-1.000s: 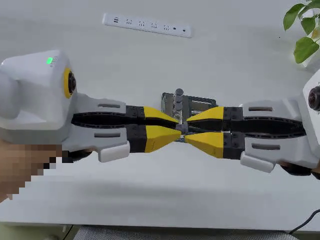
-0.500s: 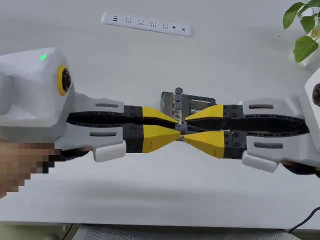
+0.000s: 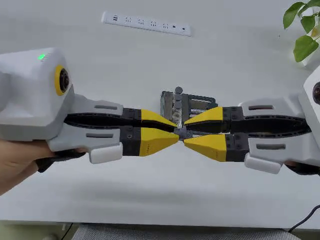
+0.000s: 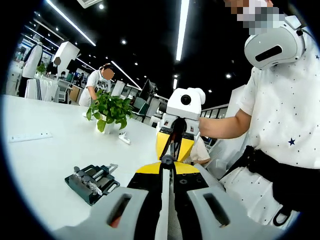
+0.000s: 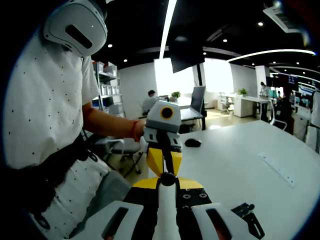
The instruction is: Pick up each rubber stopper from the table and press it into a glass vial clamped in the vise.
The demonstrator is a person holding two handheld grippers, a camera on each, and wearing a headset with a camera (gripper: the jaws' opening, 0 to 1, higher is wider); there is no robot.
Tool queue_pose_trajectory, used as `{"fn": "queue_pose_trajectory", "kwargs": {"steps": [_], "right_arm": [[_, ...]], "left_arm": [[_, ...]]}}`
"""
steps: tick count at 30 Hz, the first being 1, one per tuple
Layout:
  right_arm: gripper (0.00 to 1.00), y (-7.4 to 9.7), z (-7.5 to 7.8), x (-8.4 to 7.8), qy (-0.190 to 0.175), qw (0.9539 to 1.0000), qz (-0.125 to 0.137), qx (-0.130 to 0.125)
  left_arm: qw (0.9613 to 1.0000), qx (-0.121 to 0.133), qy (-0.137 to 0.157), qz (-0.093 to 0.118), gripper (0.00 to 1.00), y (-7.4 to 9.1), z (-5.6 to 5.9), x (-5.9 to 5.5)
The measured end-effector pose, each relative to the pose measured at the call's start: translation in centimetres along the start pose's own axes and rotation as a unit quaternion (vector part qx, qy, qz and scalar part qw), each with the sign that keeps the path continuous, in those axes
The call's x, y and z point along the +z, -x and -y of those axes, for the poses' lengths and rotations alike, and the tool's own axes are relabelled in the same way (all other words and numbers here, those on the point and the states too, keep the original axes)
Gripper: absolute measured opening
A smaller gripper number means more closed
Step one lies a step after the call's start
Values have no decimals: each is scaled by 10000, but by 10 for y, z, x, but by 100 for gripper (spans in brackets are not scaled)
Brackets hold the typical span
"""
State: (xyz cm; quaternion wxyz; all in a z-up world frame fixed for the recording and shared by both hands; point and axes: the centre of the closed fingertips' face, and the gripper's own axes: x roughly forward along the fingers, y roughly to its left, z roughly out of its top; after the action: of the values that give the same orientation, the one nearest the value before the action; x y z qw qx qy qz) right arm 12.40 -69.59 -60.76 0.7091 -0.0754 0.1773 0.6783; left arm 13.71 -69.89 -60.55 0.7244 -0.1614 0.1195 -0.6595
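Head view: left gripper [image 3: 177,133], right gripper [image 3: 185,133] jaws near-closed, both seemingly pinching 1 rubber stopper [image 3: 181,133].

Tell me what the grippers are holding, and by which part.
A small dark rubber stopper, held by both: the left gripper and the right gripper each pinch an opposite side at their tips. Its ends cannot be told apart.

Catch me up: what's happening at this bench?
A person holds a gripper in each hand. The left gripper and right gripper meet tip to tip, and both appear pinched on one small dark rubber stopper. They hold it above the white table, just in front of the vise with its clamped glass vials. This stopper is not yet pressed into a vial.
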Motion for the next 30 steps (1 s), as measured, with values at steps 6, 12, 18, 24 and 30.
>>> {"fn": "queue_pose_trajectory", "kwargs": {"steps": [6,12,18,24,30], "right_arm": [[7,0,-1,1,69,9999,-25,82],[7,-1,0,2,111,9999,-6,70],[6,0,3,1,109,9999,-15,59],[6,-3,5,2,39,10000,-71,30],[6,-7,7,2,28,9999,-139,-6]], "left_arm": [[10000,-58,9,-15,3,1,1,0],[10000,-54,-5,19,3,2,0,1],[10000,-23,-30,56,4,3,-1,1],[9999,20,-52,92,4,4,-4,1],[9998,98,-90,143,4,4,-7,1]]}}
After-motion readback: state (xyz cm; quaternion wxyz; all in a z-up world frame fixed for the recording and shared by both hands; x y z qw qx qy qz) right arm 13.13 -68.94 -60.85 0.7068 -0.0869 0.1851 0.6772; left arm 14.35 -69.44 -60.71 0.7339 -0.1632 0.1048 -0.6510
